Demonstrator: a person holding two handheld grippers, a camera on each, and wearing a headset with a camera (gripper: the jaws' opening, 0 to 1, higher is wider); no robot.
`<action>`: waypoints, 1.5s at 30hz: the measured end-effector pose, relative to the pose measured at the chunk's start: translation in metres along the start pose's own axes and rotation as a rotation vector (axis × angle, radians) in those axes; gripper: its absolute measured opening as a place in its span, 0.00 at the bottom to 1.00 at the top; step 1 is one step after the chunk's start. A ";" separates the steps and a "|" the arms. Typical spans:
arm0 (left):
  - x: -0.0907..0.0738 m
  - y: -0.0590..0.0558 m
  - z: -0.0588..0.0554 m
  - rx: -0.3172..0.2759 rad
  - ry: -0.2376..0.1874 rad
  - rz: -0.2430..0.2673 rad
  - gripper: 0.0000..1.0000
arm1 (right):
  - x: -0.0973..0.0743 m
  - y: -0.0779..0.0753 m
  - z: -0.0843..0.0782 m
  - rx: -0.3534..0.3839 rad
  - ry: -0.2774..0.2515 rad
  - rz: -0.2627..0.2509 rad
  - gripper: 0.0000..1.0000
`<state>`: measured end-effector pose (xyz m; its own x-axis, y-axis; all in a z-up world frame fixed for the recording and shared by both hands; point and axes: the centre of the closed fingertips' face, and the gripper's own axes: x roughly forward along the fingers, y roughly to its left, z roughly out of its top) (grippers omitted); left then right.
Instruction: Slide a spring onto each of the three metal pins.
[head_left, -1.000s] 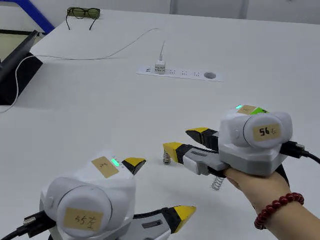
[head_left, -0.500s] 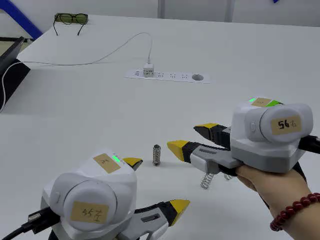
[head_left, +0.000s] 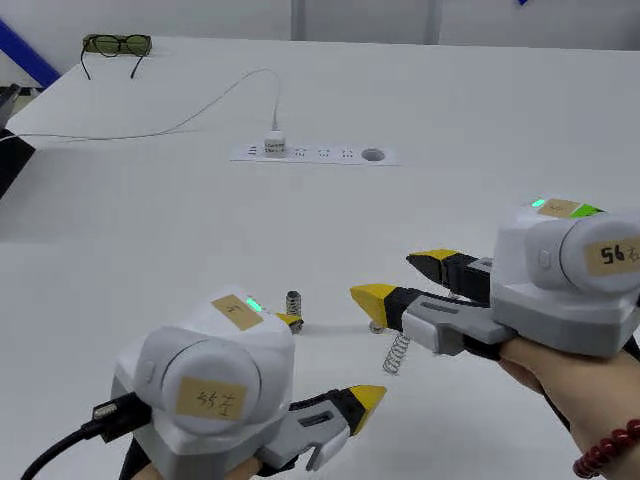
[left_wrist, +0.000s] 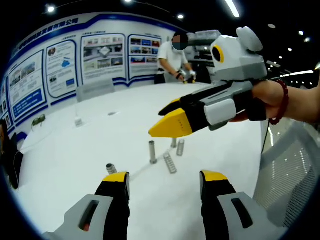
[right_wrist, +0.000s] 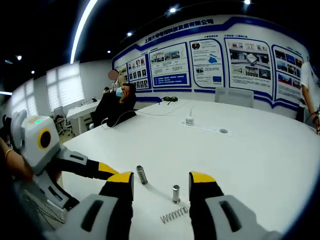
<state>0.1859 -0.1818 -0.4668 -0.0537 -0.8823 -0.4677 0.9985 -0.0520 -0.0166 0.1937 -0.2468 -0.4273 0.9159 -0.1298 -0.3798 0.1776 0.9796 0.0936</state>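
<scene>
Left gripper (left_wrist: 165, 177): jaws spread wide, nothing between them. Right gripper (right_wrist: 160, 179): same, jaws apart and empty. In the head view the left gripper sits low-left with its jaws pointing right and away. The right gripper comes in from the right with its jaws pointing left, above the table (head_left: 150, 230).

Sprung pin (head_left: 293, 302): upright, axis vertical, coil around it. It's just beside the far jaw tip of the left gripper; can't tell if they touch. In the right gripper view it's just ahead of the left-hand jaw tip.

Bare pin (left_wrist: 152, 152): upright, axis vertical, no spring on it. It's straight ahead between the left gripper's jaws, below the right gripper's yellow tip in that view. In the right gripper view it stands in the gap between the jaws, nearer the right-hand one. In the head view the right gripper's near jaw partly hides it.

Loose spring (head_left: 397, 353): flat on the table, threaded on nothing. Its long axis runs diagonal in the head view, far end pointing at the bare pin's foot, near end toward the person. It's just beside that pin.

Small upright piece (left_wrist: 180, 147) behind the loose spring: too small to tell if it's a pin or a spring.

Far side: power strip (head_left: 330, 155) with a charger (head_left: 274, 145) plugged in, cable (head_left: 200, 105) running off left, glasses (head_left: 115, 44) at the far left corner.
</scene>
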 end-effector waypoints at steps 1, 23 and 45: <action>0.002 -0.001 0.000 0.004 0.003 -0.004 0.57 | -0.002 -0.001 0.000 0.000 -0.001 -0.003 0.46; 0.052 -0.011 -0.006 0.053 0.041 -0.054 0.43 | -0.038 -0.030 -0.014 0.018 -0.016 -0.065 0.48; 0.088 -0.013 -0.026 0.044 0.109 -0.040 0.25 | -0.061 -0.043 -0.024 0.046 -0.032 -0.101 0.48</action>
<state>0.1687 -0.2462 -0.5308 -0.0901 -0.8231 -0.5608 0.9940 -0.1092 0.0005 0.1210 -0.2774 -0.4303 0.9037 -0.2327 -0.3595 0.2849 0.9534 0.0990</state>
